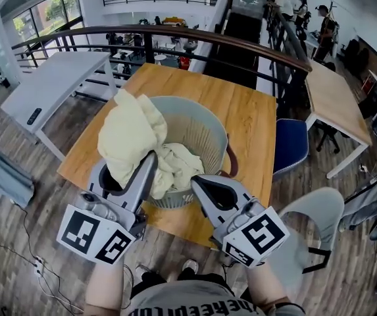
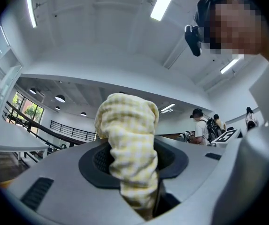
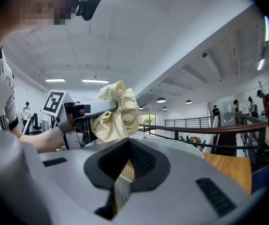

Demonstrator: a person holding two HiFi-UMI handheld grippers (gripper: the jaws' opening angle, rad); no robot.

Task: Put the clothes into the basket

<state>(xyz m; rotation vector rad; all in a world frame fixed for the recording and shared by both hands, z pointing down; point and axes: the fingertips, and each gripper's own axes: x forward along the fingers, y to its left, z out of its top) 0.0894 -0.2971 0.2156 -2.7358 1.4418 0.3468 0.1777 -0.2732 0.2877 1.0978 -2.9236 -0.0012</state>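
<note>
Checked cloth (image 1: 132, 133), pale yellow, is being clamped between the jaws of the left gripper (image 1: 150, 160). In the left gripper view the fabric (image 2: 129, 144) is being squeezed between both pads and is bulging out above them. The bunched cloth is being held up over the left rim of the basket (image 1: 208, 133), with its bulk hanging partly outside the rim and partly above the opening. A second cloth (image 1: 183, 163), off-white, is lying inside the basket against the near wall.

The right gripper (image 1: 198, 183) is being held just beside the near rim of the basket, to the right of the left gripper. Its jaws are being kept drawn together, with only a thin slit between the pads and nothing gripped.

The basket is standing on a wooden table (image 1: 254, 124). A blue chair (image 1: 290, 143) is standing beside the right edge of the table, and a dark railing (image 1: 175, 35) is running behind it.
</note>
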